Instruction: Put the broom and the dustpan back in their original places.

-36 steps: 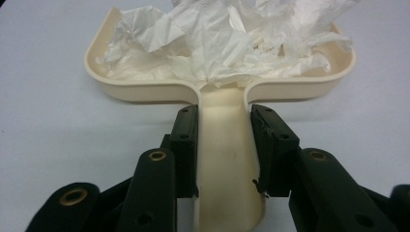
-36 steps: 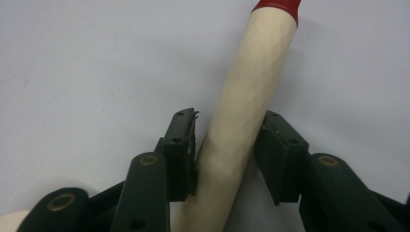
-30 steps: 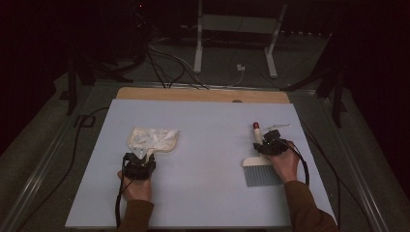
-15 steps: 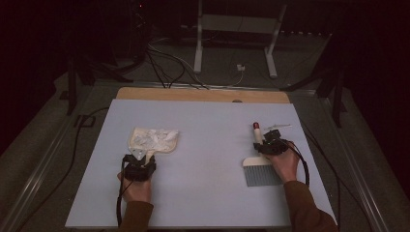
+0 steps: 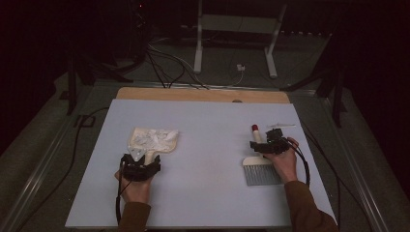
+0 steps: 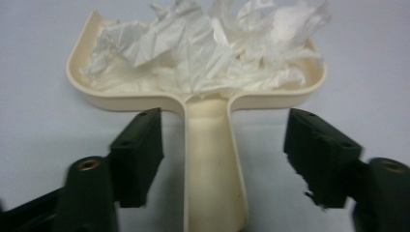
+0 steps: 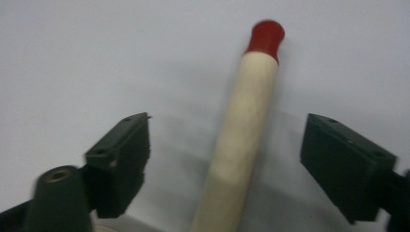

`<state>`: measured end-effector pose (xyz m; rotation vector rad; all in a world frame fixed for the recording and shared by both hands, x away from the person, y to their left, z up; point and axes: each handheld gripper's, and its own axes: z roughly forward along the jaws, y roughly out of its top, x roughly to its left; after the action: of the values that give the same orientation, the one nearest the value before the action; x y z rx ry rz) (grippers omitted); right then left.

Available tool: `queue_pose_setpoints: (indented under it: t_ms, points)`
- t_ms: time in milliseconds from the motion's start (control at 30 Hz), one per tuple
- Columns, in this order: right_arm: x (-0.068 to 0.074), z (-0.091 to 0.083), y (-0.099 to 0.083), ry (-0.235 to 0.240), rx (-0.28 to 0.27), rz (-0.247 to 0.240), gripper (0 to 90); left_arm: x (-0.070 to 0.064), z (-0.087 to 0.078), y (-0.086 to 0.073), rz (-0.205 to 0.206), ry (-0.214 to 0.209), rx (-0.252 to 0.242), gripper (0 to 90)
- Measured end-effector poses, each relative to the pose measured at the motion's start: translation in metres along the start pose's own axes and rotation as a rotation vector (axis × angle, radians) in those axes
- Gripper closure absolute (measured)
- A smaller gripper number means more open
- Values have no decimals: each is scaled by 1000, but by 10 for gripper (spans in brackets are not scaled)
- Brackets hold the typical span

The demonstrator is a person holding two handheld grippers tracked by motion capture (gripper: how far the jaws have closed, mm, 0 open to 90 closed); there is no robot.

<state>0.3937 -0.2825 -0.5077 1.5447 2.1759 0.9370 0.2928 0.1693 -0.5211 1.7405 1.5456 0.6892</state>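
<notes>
I can read no text, label, brand, number or sign anywhere. The dustpan [image 6: 203, 101] and its handle are plain cream with no marking. The brush handle [image 7: 241, 130] is plain too, as is its red tip. The jaws in both gripper views carry no lettering, and the table [image 5: 208, 125] is bare of print.

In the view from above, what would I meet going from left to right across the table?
Left gripper → cream dustpan holding crumpled white paper → hand brush → right gripper. The first two overlap, as do the last two, so those neighbours' order is loose.
</notes>
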Motion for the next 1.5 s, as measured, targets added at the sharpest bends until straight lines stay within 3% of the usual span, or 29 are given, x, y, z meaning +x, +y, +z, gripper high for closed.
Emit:
queue_pose_setpoints:
  t_ms: [267, 367, 433, 633, 833, 1133, 1267, 1500]
  points:
    - [2, -14, 4, 72, -57, 9, 18, 8, -17, 17, 12, -41, -65, 139]
    - [4, -20, 5, 77, -71, -11, 0, 13, -24, 24, 8, -74, -86, 77]
    - [5, -23, 5, 81, -82, -23, 0, 16, -28, 30, 29, -106, -85, 10]
    - [13, -34, 3, 92, -124, -78, 0, 22, -39, 37, 76, -182, -115, 4]
    - [21, -49, -3, 110, -205, -112, 0, 32, -50, 37, 100, -233, -161, 4]
    - [29, -67, -20, 137, -302, -133, 0, 42, -65, 30, 132, -276, -226, 4]
    - [31, -74, -29, 133, -337, -138, 0, 45, -69, 28, 133, -263, -237, 3]
    - [34, -77, -40, 121, -353, -140, 1, 44, -72, 27, 143, -289, -251, 3]
